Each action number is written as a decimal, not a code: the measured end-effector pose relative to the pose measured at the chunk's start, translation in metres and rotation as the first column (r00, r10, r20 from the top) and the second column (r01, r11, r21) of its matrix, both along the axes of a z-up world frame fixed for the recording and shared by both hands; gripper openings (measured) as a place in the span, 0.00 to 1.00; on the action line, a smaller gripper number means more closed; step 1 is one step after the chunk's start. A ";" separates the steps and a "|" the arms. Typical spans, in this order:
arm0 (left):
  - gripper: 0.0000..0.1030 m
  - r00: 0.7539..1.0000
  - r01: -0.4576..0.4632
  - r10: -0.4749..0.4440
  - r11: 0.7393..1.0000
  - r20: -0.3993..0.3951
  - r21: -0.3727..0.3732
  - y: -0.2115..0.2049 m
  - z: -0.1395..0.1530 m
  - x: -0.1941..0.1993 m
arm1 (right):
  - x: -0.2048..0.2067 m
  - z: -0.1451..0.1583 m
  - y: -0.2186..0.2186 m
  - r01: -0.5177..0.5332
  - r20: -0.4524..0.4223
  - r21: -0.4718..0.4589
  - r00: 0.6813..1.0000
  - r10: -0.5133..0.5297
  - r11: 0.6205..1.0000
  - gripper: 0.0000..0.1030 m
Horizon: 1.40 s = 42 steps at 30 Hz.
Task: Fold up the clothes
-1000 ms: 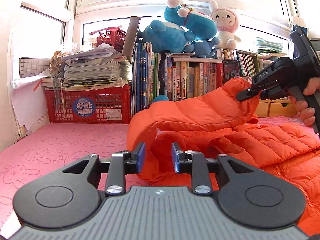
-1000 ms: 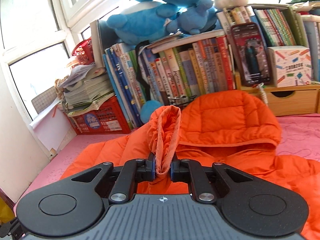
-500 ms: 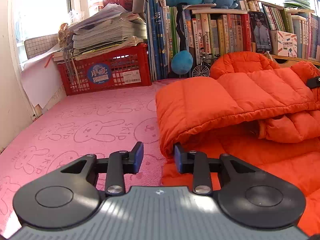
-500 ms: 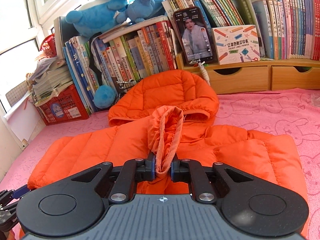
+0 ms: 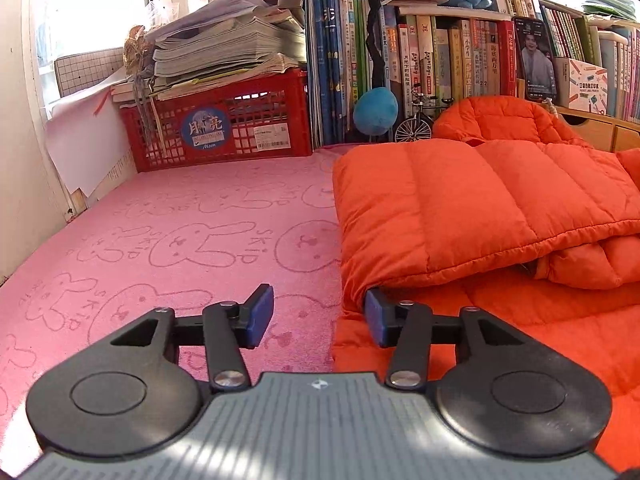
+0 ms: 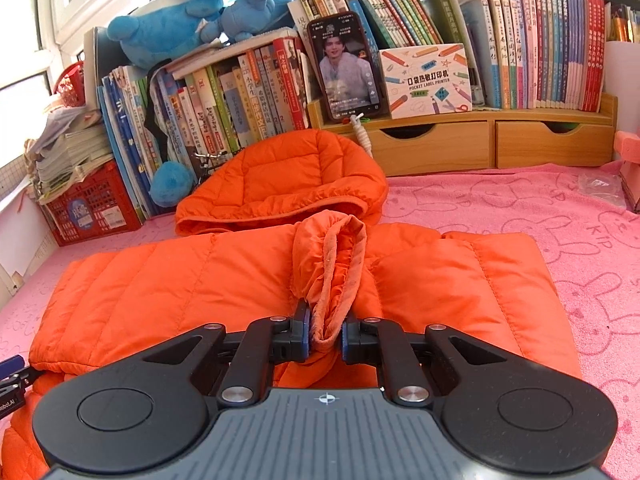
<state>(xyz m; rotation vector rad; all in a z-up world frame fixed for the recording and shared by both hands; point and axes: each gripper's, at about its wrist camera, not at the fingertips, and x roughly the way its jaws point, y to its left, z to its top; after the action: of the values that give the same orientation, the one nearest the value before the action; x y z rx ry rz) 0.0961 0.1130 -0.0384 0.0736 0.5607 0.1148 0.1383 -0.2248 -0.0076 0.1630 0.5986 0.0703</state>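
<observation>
On the pink mat (image 5: 192,208) lies the orange jacket (image 6: 168,280), hood (image 6: 288,176) toward the books (image 6: 248,92), one sleeve folded across its body. Right claw (image 6: 325,330) is clamped on the sleeve's cuff (image 6: 332,264) near the jacket's middle. Left claw (image 5: 318,316) gapes wide and holds nothing; its right finger touches the jacket's left edge, the fold just ahead and to its right. Jacket's long axis runs toward the books. A red crate (image 5: 224,124) stands well clear, so nothing blocks either claw.

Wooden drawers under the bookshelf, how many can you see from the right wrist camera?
2, side by side beneath the shelf: the left drawer behind the orange jacket's hood, and the right drawer beside it. More may lie outside the view.
</observation>
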 end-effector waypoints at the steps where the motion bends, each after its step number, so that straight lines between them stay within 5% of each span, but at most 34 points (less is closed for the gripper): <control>1: 0.48 1.000 0.002 -0.002 1.000 -0.005 -0.005 0.001 0.000 0.001 | -0.001 -0.002 0.003 0.001 0.004 -0.042 1.000 0.000 0.999 0.17; 7: 0.49 0.998 0.057 -0.056 0.998 0.028 -0.032 0.004 0.012 -0.009 | -0.001 -0.022 0.027 -0.003 0.006 -0.262 1.000 0.005 0.965 0.26; 9: 0.51 0.994 0.090 -0.087 0.995 0.062 -0.046 0.008 0.022 -0.017 | -0.007 -0.018 0.031 0.003 0.020 -0.294 1.000 0.003 0.956 0.36; 11: 0.57 0.988 0.123 -0.117 0.991 0.097 -0.059 0.011 0.032 -0.025 | -0.016 -0.012 0.028 0.011 0.035 -0.297 0.999 0.000 0.955 0.62; 14: 0.63 0.976 0.172 -0.160 0.982 0.149 -0.075 0.016 0.047 -0.038 | -0.033 0.001 0.018 -0.006 0.067 -0.296 0.997 0.027 0.955 0.71; 17: 0.73 0.961 0.201 -0.180 0.977 0.210 -0.079 0.018 0.062 -0.048 | -0.047 0.018 0.020 0.013 0.162 -0.342 0.986 0.046 0.940 0.83; 20: 0.75 0.947 0.075 -0.082 0.997 0.309 0.034 -0.005 0.071 -0.032 | -0.057 0.033 0.043 0.046 0.329 -0.442 0.938 0.113 0.896 0.94; 23: 0.74 0.950 -0.003 -0.029 0.995 0.311 0.103 -0.027 0.063 0.002 | -0.052 0.036 0.083 0.029 0.420 -0.545 0.875 0.242 0.838 0.98; 31: 0.73 0.983 -0.056 0.033 0.990 0.179 0.129 -0.040 0.023 0.056 | -0.013 0.013 0.175 -0.042 0.365 -0.761 0.797 0.482 0.647 0.98; 37: 0.75 0.995 -0.055 0.043 0.989 0.087 0.141 -0.040 0.009 0.066 | 0.011 -0.017 0.197 -0.120 0.265 -0.759 0.841 0.471 0.640 0.98; 42: 0.75 0.999 -0.040 0.034 0.967 0.025 0.251 -0.056 -0.001 0.076 | 0.017 -0.029 0.186 -0.114 0.215 -0.739 0.894 0.393 0.664 0.98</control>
<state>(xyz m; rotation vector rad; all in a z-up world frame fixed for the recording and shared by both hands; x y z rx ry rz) 0.1716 0.0566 -0.0393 0.3085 0.5246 0.2227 0.1557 -0.0390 -0.0363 -0.7011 0.2359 0.1372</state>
